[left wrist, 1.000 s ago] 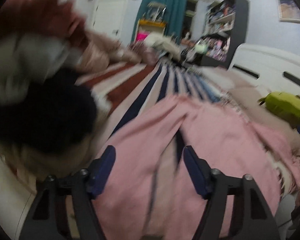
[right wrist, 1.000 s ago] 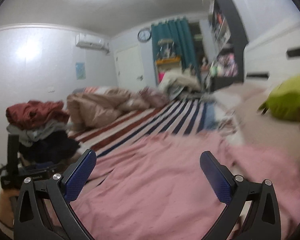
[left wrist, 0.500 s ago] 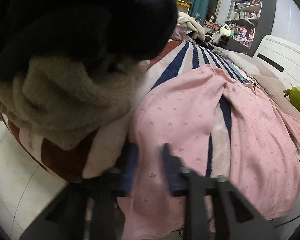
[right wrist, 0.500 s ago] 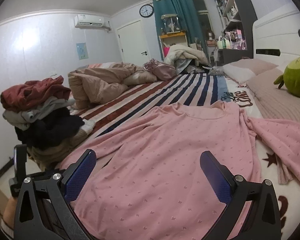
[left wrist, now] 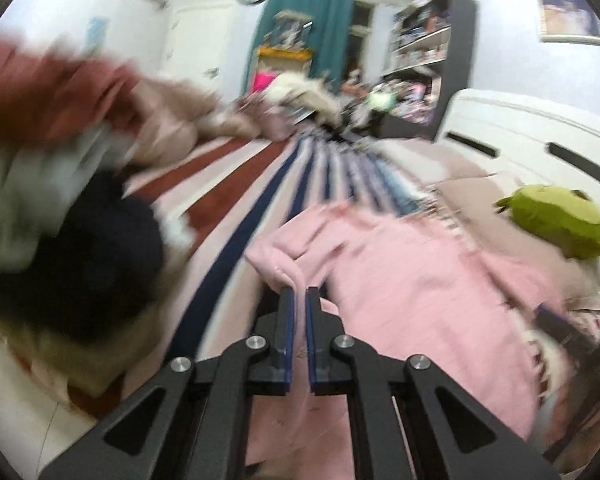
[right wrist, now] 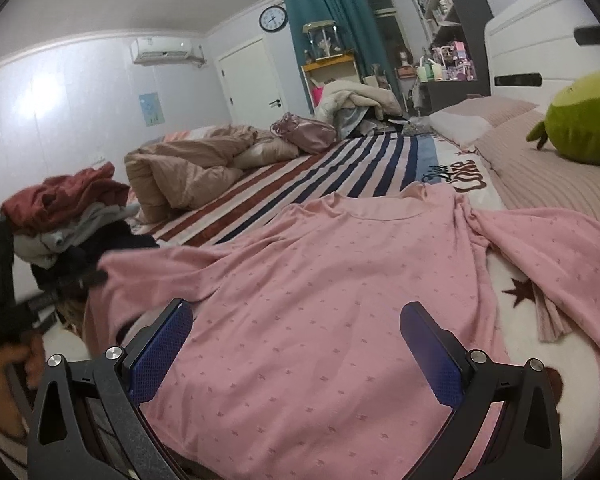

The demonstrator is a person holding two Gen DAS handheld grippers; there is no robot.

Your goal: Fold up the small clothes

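A pink long-sleeved top (right wrist: pixel 340 292) with small dots lies spread on the striped bed (right wrist: pixel 340 168). My left gripper (left wrist: pixel 299 294) is shut on the top's left sleeve (left wrist: pixel 284 256) and holds it lifted above the bed. In the right wrist view the left gripper (right wrist: pixel 84 278) shows at the left, pulling the sleeve up. My right gripper (right wrist: pixel 296 340) is open and empty, hovering over the top's lower hem. The right sleeve (right wrist: pixel 548 248) lies stretched out to the right.
A pile of folded clothes (right wrist: pixel 64 216) sits at the bed's left edge. A crumpled beige duvet (right wrist: pixel 188 168) lies behind it. A green plush toy (right wrist: pixel 584 120) rests on the pillows at the right. A white headboard (left wrist: pixel 520 132) stands beyond.
My left gripper has shut on the left sleeve near the bed's edge and lifted it up and inward. The right gripper has stayed open over the hem.
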